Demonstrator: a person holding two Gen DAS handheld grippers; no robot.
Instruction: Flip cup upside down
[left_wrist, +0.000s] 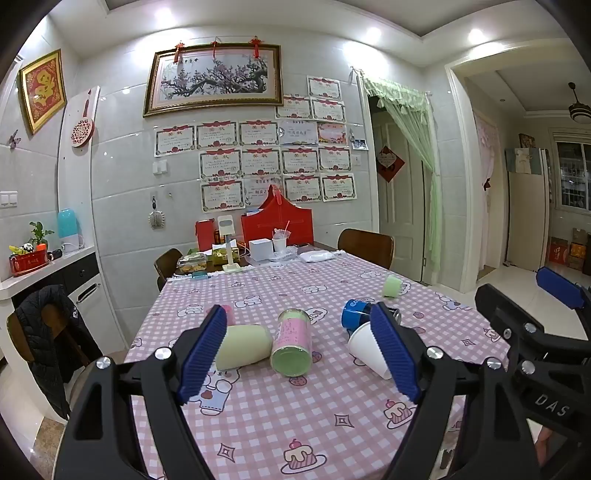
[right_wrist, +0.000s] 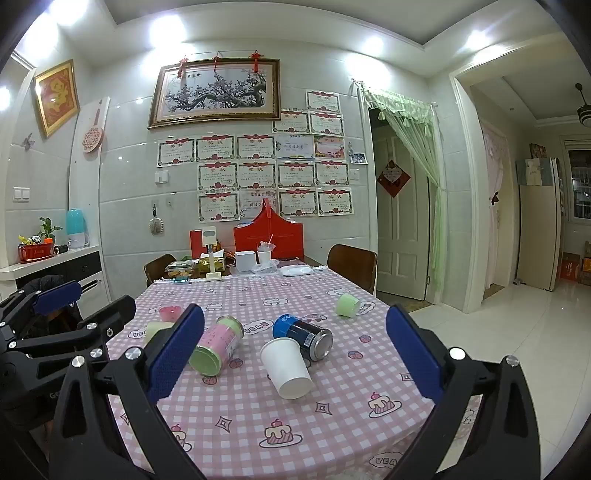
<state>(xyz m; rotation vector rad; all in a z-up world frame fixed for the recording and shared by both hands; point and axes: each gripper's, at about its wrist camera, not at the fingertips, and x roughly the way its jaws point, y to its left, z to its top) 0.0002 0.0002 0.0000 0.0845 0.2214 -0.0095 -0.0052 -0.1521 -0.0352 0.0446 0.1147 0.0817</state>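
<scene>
My left gripper (left_wrist: 299, 350) hangs in the air with its jaws spread wide, the two blue ribbed pads (left_wrist: 203, 354) facing each other across an empty gap. Nothing is between them. My right gripper (right_wrist: 295, 354) is held the same way, jaws wide apart (if anything a touch wider than the left), its blue pads (right_wrist: 176, 352) gripping nothing. The two tools sit side by side at about the same height, both pointing forward and tilted slightly downward. From the left wrist view I see my right gripper's black frame at the right edge; from the right wrist view, the left gripper's frame shows at the left edge.
</scene>
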